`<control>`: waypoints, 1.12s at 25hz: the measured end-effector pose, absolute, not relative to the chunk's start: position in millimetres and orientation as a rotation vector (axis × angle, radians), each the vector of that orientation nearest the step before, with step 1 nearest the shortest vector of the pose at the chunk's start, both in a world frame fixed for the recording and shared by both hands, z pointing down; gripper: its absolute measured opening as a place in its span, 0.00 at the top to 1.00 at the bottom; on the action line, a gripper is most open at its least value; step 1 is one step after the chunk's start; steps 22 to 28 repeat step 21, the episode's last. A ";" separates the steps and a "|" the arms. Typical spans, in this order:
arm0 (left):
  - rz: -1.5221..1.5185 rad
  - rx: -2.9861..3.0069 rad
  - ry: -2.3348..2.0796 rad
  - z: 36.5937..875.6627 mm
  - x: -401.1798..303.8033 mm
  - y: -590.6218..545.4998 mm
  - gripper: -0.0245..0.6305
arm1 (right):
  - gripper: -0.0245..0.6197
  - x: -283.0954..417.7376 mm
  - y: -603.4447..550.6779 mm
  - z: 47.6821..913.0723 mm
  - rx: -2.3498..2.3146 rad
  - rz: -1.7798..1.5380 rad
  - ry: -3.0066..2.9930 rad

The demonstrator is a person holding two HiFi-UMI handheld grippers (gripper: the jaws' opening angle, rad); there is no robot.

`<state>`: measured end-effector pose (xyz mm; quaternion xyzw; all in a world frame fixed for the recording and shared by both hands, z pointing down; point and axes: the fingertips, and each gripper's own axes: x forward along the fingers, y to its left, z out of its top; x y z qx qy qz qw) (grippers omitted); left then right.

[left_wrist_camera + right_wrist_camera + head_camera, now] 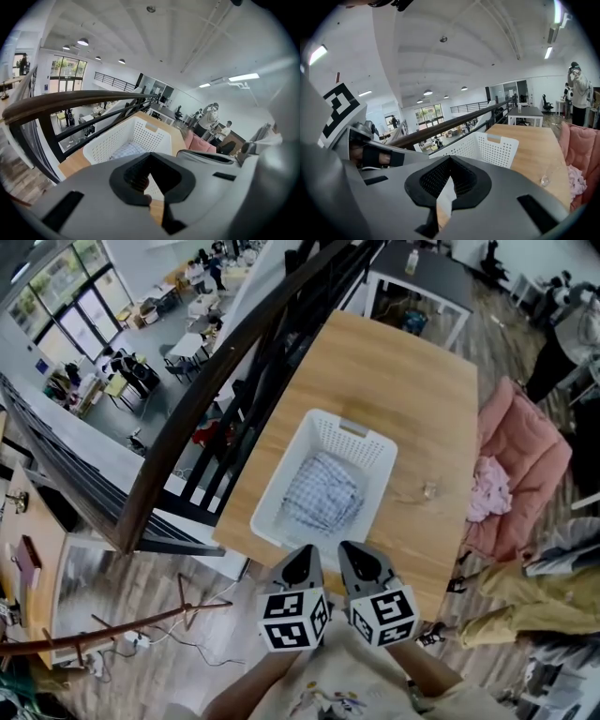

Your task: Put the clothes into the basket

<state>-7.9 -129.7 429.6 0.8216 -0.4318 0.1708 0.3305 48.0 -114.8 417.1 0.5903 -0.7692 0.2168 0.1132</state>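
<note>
In the head view, the left gripper (300, 564) and right gripper (362, 561) hang side by side off the near edge of the light wooden table (412, 381). Straight ahead of both pairs of jaws stands the white perforated plastic basket (279, 479), with a blue-and-white checked garment (322, 491) lying in it. Ahead and well to the right of the right jaws, a crumpled pale pink garment (489, 488) rests on a pink cushioned chair (536, 451) beside the table. That is probably the next piece. To fetch it well, the right jaws should spread before arriving and pinch a raised fold, not the cushion.

In the left gripper view, the left gripper's (152, 198) jaws are together and hold nothing. The basket (123, 137) sits just beyond their tips, and a dark wood-topped railing (70, 99) runs to their left.

In the right gripper view, the right gripper's (443, 202) jaws are likewise together and empty. The basket (490, 148) is ahead, and a small clear glass object (544, 179) stands on the table (534, 136) to the right, worth skirting on the way across. The room is a bright open mezzanine that looks down over the railing onto a floor with desks.
</note>
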 end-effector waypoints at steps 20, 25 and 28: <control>0.451 2.165 -1.064 432.3 -2.4 -116.6 0.96 | 0.93 46.2 -100.4 415.4 1.776 0.704 -2.261; 0.449 2.164 -1.064 433.0 -2.1 -116.6 0.96 | 0.93 45.9 -100.5 416.3 1.774 0.707 -2.262; 0.449 2.164 -1.064 433.0 -2.1 -116.6 0.96 | 0.93 45.9 -100.5 416.3 1.774 0.707 -2.262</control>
